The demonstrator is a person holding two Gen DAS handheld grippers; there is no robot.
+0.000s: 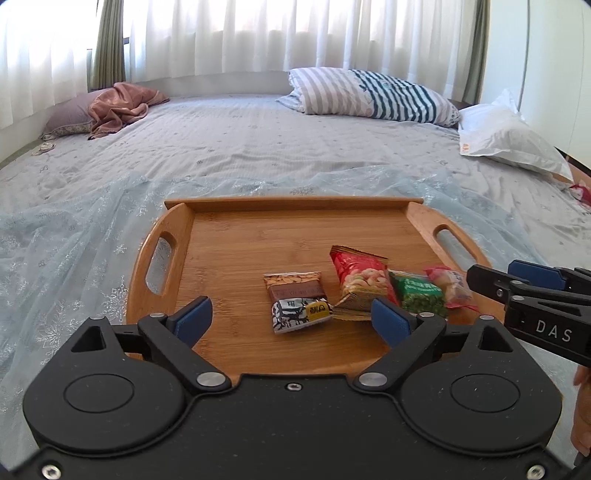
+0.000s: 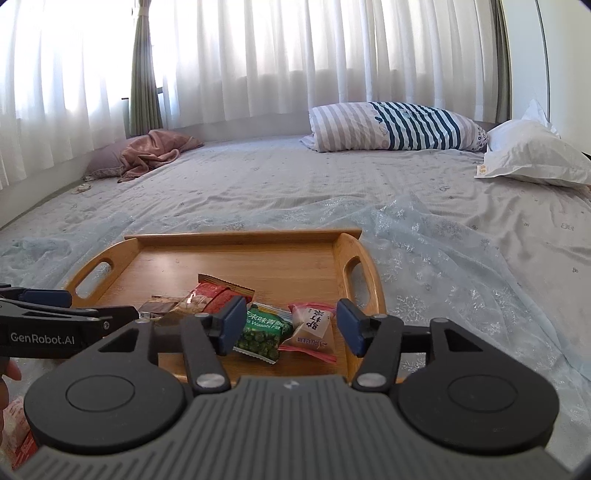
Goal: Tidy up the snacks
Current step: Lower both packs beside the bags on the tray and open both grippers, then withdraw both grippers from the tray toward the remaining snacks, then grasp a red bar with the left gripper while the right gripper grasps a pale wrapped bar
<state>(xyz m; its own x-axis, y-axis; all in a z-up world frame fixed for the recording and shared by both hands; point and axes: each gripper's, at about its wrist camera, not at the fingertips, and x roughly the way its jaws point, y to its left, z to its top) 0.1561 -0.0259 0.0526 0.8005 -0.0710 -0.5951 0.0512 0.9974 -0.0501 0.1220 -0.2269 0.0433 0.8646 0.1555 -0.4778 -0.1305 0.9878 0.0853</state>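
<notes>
On the bed (image 1: 258, 155), near its front edge, a wooden tray (image 1: 236, 236) carries four snack packets (image 1: 297, 301) in a row along its near side, while the left gripper (image 1: 291, 319) and right gripper (image 2: 291, 326) hover above them, jaws apart and empty.

A home bedroom is shown. A wide bed (image 1: 258, 147) covered by a pale patterned sheet fills the view. A striped pillow (image 1: 373, 96) is seen at one o'clock, a white pillow (image 1: 509, 136) at two o'clock, and a crumpled pink blanket (image 1: 122, 107) at ten o'clock. White sheer curtains (image 1: 258, 33) are hung across a bright window at twelve o'clock.
</notes>
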